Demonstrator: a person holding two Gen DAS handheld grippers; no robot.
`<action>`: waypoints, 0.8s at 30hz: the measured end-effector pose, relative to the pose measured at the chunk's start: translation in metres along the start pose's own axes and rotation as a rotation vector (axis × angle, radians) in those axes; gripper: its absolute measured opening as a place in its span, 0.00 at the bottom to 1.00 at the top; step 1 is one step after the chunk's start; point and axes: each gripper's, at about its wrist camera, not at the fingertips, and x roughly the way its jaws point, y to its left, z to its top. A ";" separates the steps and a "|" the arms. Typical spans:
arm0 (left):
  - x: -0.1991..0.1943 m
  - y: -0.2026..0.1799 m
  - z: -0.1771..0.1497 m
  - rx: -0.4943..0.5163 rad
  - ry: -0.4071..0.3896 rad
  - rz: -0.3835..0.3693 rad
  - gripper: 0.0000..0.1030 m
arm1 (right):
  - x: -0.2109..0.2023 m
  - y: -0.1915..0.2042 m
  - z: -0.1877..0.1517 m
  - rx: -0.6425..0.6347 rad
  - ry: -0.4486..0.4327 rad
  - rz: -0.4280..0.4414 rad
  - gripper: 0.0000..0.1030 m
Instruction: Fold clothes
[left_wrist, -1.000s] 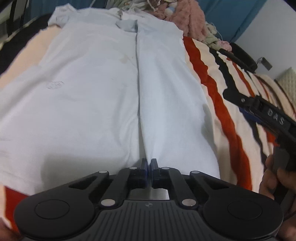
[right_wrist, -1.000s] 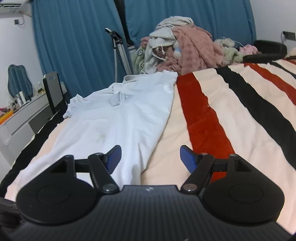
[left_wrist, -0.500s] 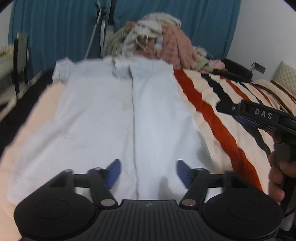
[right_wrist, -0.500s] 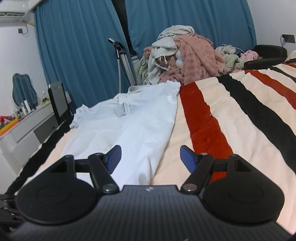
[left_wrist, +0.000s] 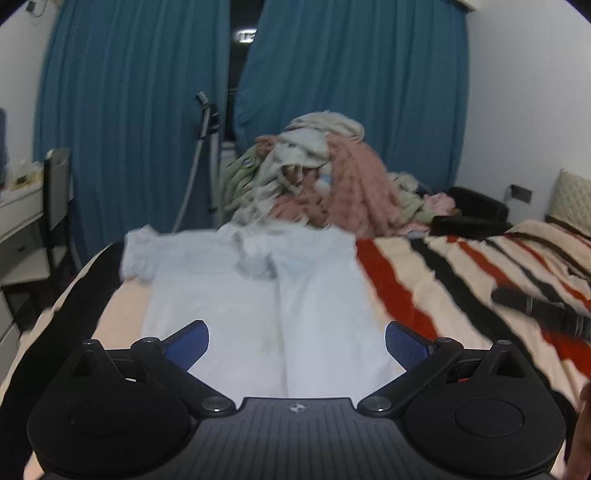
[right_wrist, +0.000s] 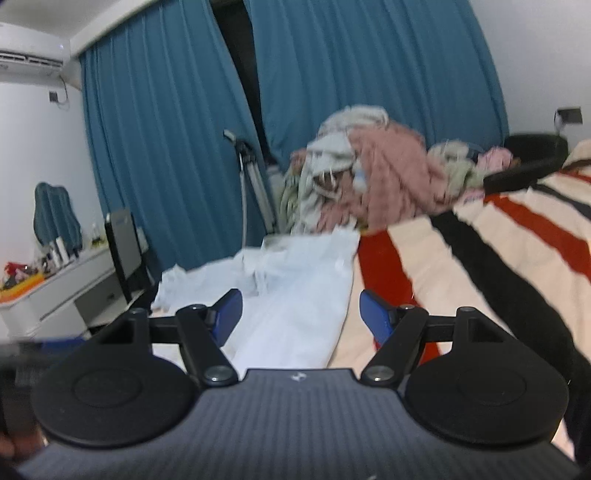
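A pale blue-white polo shirt (left_wrist: 258, 302) lies flat on the striped bed, its right side folded in to a centre line, collar at the far end. It also shows in the right wrist view (right_wrist: 295, 302). My left gripper (left_wrist: 297, 341) is open and empty, held above the shirt's near end. My right gripper (right_wrist: 301, 310) is open and empty, above the shirt's right edge. In the left wrist view the right gripper (left_wrist: 543, 314) shows as a dark blur over the blanket at the right.
A heap of unfolded clothes (left_wrist: 325, 184) sits at the far end of the bed. The striped blanket (left_wrist: 461, 280) spreads to the right. A white desk (right_wrist: 66, 291) and chair stand left of the bed; blue curtains (left_wrist: 147, 110) hang behind.
My left gripper let go of the shirt's hem, opened wide and lifted back. Both cameras have tilted up toward the curtains. The right gripper stayed open.
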 end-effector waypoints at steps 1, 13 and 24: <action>0.006 -0.004 0.006 0.011 -0.001 -0.016 1.00 | -0.001 -0.003 -0.002 0.001 -0.004 -0.017 0.70; 0.037 0.035 -0.002 -0.049 0.052 0.016 1.00 | 0.038 0.000 -0.028 -0.029 0.060 0.030 0.49; 0.006 0.133 0.007 -0.204 0.002 0.099 1.00 | 0.180 0.085 -0.035 -0.242 0.277 0.139 0.71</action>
